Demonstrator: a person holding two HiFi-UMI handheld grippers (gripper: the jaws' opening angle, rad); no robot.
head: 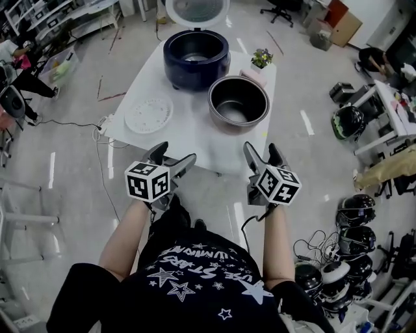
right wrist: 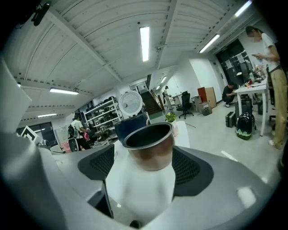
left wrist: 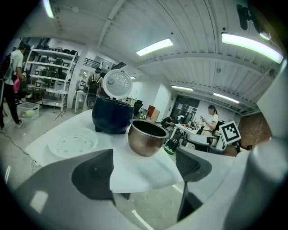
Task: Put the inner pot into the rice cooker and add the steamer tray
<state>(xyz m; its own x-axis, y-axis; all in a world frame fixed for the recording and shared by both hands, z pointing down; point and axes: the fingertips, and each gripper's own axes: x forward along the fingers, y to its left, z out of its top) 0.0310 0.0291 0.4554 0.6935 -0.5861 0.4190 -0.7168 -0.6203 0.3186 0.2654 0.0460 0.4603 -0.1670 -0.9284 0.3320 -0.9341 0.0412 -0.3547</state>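
Observation:
A dark blue rice cooker point(head: 195, 58) stands at the back of the white table point(head: 195, 140), its lid point(head: 197, 10) swung up. The bronze inner pot point(head: 238, 103) sits on the table to its right, empty. A white perforated steamer tray point(head: 149, 114) lies flat at the table's left. My left gripper point(head: 174, 159) hangs open just off the near table edge, nothing between its jaws. My right gripper point(head: 263, 156) is open too, near the front edge, pointing at the inner pot point(right wrist: 150, 144). The left gripper view shows the cooker point(left wrist: 111, 116), pot point(left wrist: 146, 136) and tray point(left wrist: 72, 143).
A small potted plant point(head: 261, 60) stands behind the pot at the table's back right. Helmets point(head: 354, 209) and cables crowd the floor to the right. A power cord point(head: 101, 133) trails off the table's left side. People stand at desks in the distance.

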